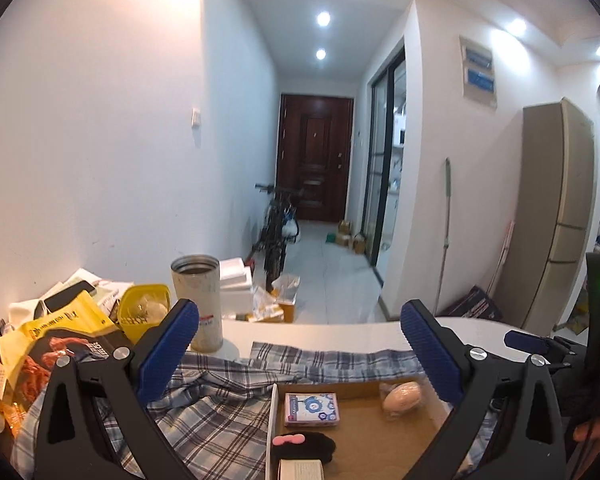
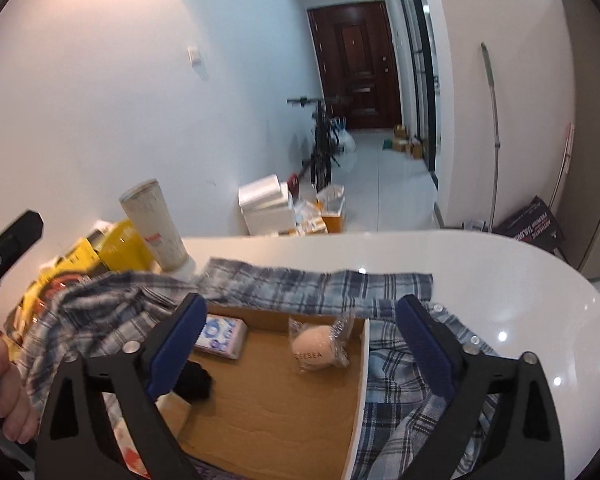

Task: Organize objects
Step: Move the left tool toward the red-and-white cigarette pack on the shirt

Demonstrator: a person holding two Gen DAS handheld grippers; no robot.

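Right wrist: wrapped egg-shaped sponge (image 2: 315, 350), long axis across box (image 2: 260, 408).

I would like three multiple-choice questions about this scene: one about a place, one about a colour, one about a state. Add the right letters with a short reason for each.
1. Where is the wrapped egg-shaped sponge?
A. inside the box
B. on the floor
C. in the tall cup

2. What colour are the gripper pads?
A. red
B. blue
C. white

3. How does the right gripper stand?
A. shut on the sponge
B. shut on the shirt
C. open, holding nothing

Answers:
1 A, the sponge lies on the cardboard floor of the box, near its far right corner.
2 B, the ribbed pads on both grippers are dark blue.
3 C, its fingers stand wide apart above the box, with nothing pressed between them.
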